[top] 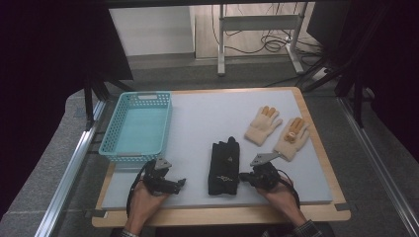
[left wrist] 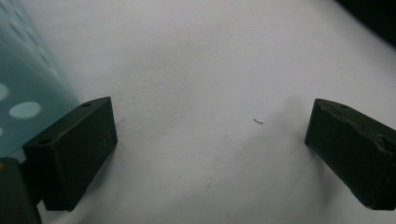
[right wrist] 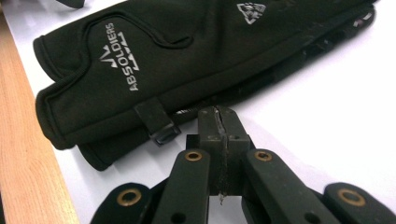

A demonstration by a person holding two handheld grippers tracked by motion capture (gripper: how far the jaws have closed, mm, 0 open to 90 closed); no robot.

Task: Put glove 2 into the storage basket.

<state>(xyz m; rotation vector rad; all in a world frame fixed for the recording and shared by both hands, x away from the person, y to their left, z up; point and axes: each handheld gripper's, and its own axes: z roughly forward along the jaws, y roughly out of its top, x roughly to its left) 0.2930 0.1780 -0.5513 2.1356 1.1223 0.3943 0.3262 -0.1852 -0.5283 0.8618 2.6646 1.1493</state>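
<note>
Lying flat near the middle of the grey table mat (top: 197,118), the pair of black fabric gloves (top: 224,168) is stacked with cuffs toward the near edge. The right gripper (top: 243,177) sits at the gloves' right side, its jaws pressed together, their tips touching the cuff edge. The left gripper (top: 182,182) rests well to the left, jaws spread wide over bare mat, just beside the turquoise perforated plastic basket (top: 111,145). Two cream knitted gloves with orange fingertips (top: 276,129) lie farther right.

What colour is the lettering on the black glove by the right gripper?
Pale grey lettering on the black glove, clearest in the right gripper view.
</note>
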